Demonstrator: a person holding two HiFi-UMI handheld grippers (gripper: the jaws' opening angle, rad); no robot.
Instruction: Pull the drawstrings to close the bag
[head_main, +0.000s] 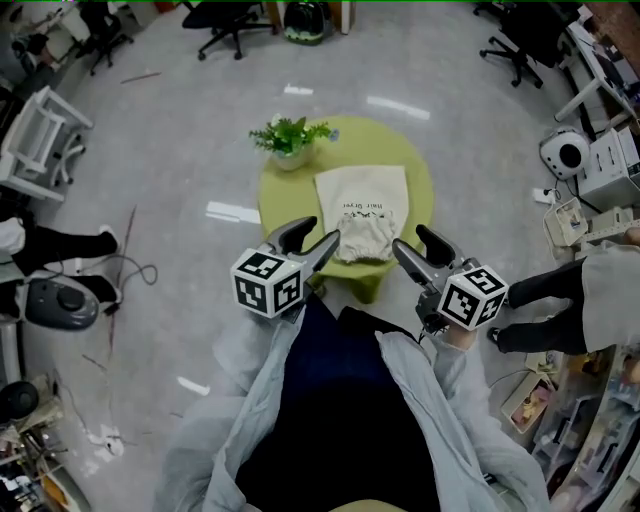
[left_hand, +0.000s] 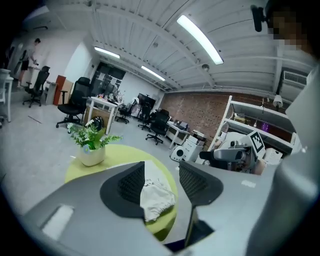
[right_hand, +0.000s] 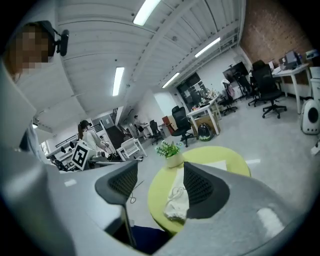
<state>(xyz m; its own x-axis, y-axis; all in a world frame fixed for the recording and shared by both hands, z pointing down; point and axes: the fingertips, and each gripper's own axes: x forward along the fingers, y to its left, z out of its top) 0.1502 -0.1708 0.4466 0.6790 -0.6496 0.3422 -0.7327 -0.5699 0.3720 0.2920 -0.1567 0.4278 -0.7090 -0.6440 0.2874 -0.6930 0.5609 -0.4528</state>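
Note:
A cream drawstring bag (head_main: 365, 218) lies flat on a round green table (head_main: 422, 190), its gathered, puckered mouth at the near end. My left gripper (head_main: 316, 240) hovers just left of that mouth, its jaws open with nothing between them. My right gripper (head_main: 414, 248) hovers just right of the mouth, also open and empty. In the left gripper view the bag (left_hand: 159, 199) shows below and beyond the left gripper (left_hand: 162, 169). The right gripper view has the bag (right_hand: 177, 204) lying past the right gripper (right_hand: 160, 174). The drawstrings are too small to make out.
A potted plant (head_main: 290, 140) in a white pot stands at the table's far left edge. Office chairs (head_main: 228, 20) line the far floor. A seated person's legs (head_main: 545, 290) are close on the right, another's shoe (head_main: 70, 245) is on the left, and cables (head_main: 135, 270) lie on the floor.

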